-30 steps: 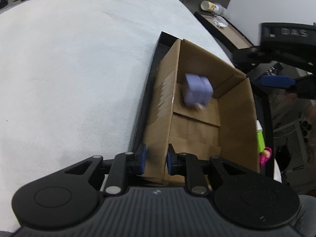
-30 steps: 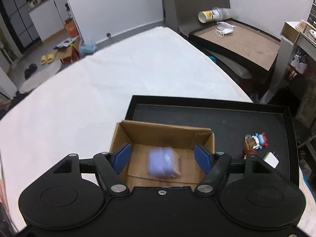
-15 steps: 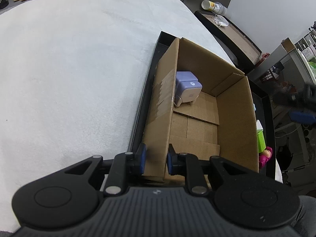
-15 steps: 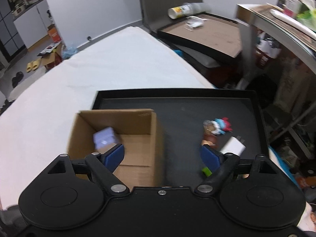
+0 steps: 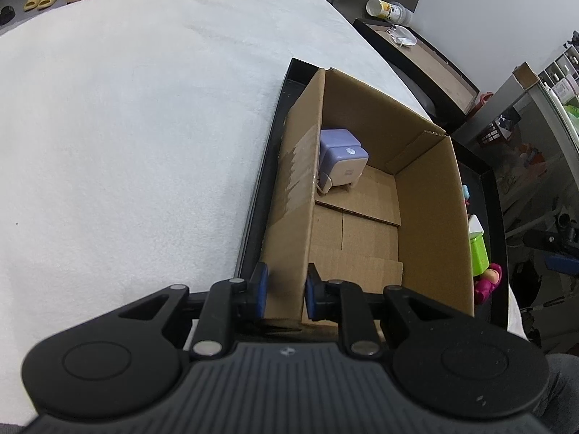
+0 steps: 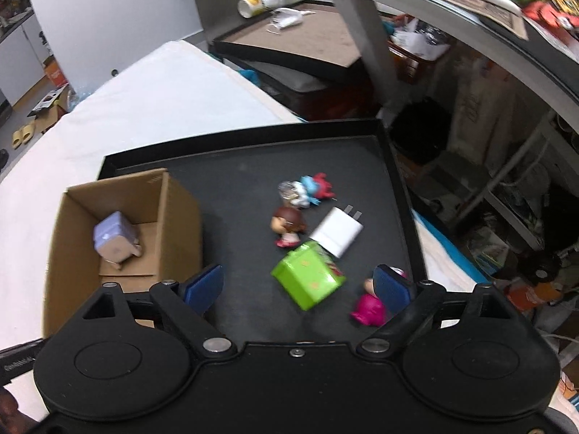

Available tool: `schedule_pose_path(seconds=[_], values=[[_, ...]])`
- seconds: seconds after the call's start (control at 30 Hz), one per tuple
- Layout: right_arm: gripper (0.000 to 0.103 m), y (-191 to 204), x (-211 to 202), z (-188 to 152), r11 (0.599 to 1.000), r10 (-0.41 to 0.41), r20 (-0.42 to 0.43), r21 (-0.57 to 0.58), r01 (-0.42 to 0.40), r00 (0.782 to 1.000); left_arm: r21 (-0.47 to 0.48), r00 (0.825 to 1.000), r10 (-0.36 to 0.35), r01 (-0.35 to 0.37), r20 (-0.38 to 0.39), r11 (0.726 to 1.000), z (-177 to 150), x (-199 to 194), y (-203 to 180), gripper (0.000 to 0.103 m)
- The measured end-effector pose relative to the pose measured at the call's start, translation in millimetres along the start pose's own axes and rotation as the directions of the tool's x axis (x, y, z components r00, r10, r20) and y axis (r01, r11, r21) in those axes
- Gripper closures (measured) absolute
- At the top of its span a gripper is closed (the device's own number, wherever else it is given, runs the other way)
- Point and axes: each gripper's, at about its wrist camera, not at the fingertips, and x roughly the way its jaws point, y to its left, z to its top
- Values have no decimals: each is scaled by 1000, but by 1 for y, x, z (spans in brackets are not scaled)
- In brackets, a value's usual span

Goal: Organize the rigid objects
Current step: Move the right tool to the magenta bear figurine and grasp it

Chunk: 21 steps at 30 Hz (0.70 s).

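The near wall of the cardboard box point(image 5: 289, 224) is clamped between the blue pads of the left gripper point(image 5: 286, 291), one pad outside and one inside. A lilac block point(image 5: 340, 161) is seen inside the box, against the same wall but well ahead of those pads. The box is set on a black tray point(image 6: 253, 170). The right gripper point(image 6: 298, 287) is held above the tray with its jaws opening; nothing is pressed by its pads. A green box point(image 6: 307, 276) lies below, between them, with a white charger point(image 6: 338, 231) just beyond and a pink figure point(image 6: 369, 309) beside the right-hand pad.
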Motion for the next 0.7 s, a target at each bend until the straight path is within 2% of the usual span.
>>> schedule_pose_path(seconds=[0.37,0.57,0.63,0.7], values=[[13,-58,16,-5,994,-24,-38,107,28,999,2,999,36,-36,-2,999,-1,1,-7,85],[14,-72,36,-9,990,-22,-91,135,34,996,25,998,63,-62,-4,998,-2,3,-12,85],[17,-74,45,-12,988,-19,-112,150,35,994,20,998,64,-64,-4,998,-1,3,-12,85],[26,-77,54,-15,984,-2,-132,175,25,991,14,998,65,-65,0,998,0,3,-12,85]])
